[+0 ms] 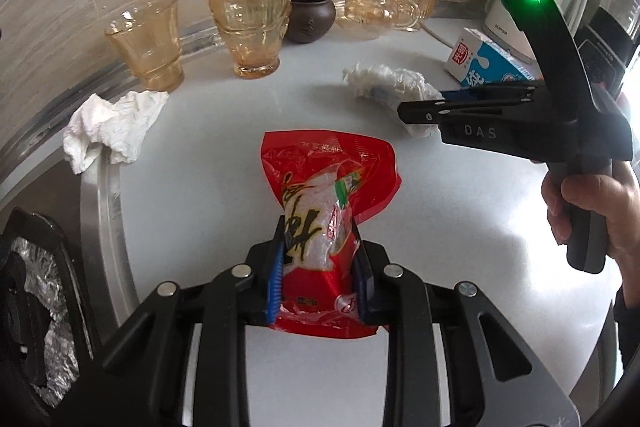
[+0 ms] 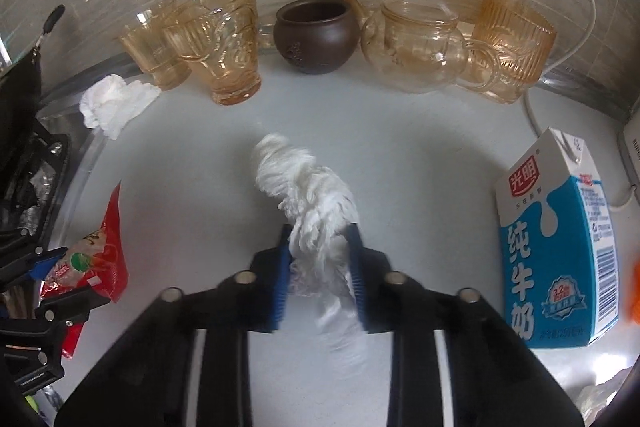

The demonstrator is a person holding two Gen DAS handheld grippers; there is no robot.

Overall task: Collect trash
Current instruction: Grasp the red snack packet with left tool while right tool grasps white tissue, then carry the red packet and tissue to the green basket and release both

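Nearest, the left tool [image 1: 318, 259] pinches a red snack bag [image 1: 328, 211] lying on the grey table [image 1: 208, 195]. Right of it, the right tool [image 2: 320, 263] clamps a white crumpled wrapper [image 2: 308, 195]. Farther left sits a crumpled tissue [image 1: 112, 127]; a milk carton [image 2: 560, 247] stands right; amber glasses [image 1: 248, 27] line the far wall.

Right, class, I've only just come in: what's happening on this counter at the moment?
A person is clearing rubbish with a hand-held tool in each hand. The left tool is shut on a red snack wrapper, and the right tool is shut on a wad of white tissue. Another crumpled tissue lies untouched near the amber glasses, and a blue milk carton stands upright to the right. No bin is in view.
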